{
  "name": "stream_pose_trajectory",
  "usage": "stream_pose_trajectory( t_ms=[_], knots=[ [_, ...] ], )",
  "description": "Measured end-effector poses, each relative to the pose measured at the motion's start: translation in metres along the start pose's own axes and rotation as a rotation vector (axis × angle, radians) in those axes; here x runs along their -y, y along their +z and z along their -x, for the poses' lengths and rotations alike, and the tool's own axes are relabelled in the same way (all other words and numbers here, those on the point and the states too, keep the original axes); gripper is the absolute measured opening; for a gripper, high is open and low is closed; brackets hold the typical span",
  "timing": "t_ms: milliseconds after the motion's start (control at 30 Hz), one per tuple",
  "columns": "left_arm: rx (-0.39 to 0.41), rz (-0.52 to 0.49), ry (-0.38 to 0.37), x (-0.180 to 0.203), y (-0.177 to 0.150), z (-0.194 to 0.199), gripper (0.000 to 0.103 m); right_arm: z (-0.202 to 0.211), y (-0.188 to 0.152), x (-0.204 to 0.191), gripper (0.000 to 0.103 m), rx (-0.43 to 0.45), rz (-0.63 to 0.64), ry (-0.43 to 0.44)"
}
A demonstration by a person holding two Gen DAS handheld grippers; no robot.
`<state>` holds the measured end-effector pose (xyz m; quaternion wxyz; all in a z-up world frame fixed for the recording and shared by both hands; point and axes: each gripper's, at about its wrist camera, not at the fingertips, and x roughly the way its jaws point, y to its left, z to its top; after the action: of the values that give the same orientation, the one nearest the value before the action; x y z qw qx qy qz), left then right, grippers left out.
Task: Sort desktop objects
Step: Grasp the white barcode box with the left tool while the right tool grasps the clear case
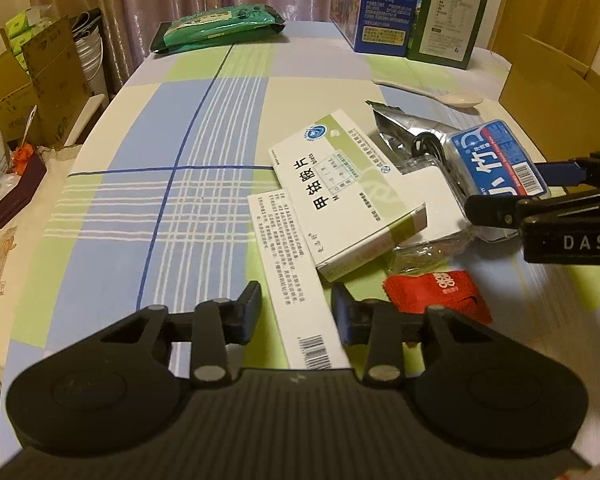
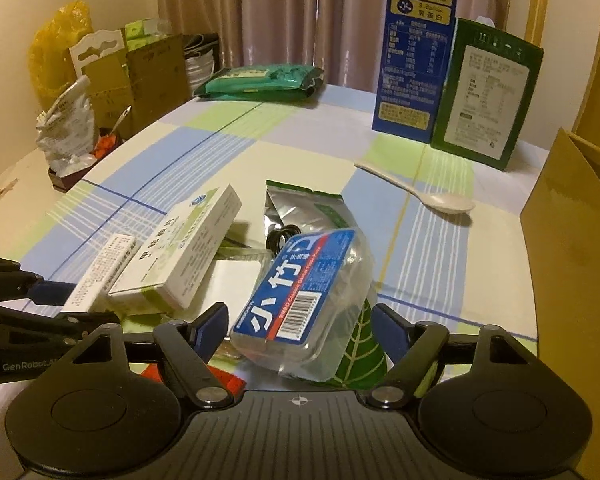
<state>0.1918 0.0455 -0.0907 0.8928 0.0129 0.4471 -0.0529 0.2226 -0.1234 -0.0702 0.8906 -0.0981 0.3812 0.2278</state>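
Left tongs straddle a long white box, apparently touching; medicine box overlaps it.

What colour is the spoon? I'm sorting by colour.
The spoon is cream-white, clearest in the right wrist view.

medicine boxes: 2 | clear tubs: 1 | spoons: 1 | upright cartons: 2 | green packs: 1
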Motion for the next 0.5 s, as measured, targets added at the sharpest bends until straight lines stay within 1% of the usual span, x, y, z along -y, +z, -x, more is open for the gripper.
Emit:
stream_pose_trajectory(
  t_ms=[133,200,300,467,500],
  knots=[
    [-0.005,0.006,0.012,-0.001,0.000,0.000,0.026,-0.006,0.001,-0.001,0.076,-0.009,0.009,-0.004],
    [-0.006,0.006,0.018,-0.002,-0.001,-0.001,0.025,-0.008,0.000,0.000,0.067,-0.010,0.006,-0.008],
    [-0.007,0.013,0.019,-0.003,-0.002,0.000,0.024,-0.005,-0.001,0.002,0.062,-0.009,0.000,0.000],
    [-0.025,0.025,0.020,-0.004,-0.008,0.005,0.022,0.005,-0.007,0.002,0.056,-0.012,-0.010,0.005],
    [-0.029,0.029,0.019,-0.003,-0.010,0.007,0.022,0.009,-0.008,0.001,0.053,-0.010,-0.012,0.008]
  ],
)
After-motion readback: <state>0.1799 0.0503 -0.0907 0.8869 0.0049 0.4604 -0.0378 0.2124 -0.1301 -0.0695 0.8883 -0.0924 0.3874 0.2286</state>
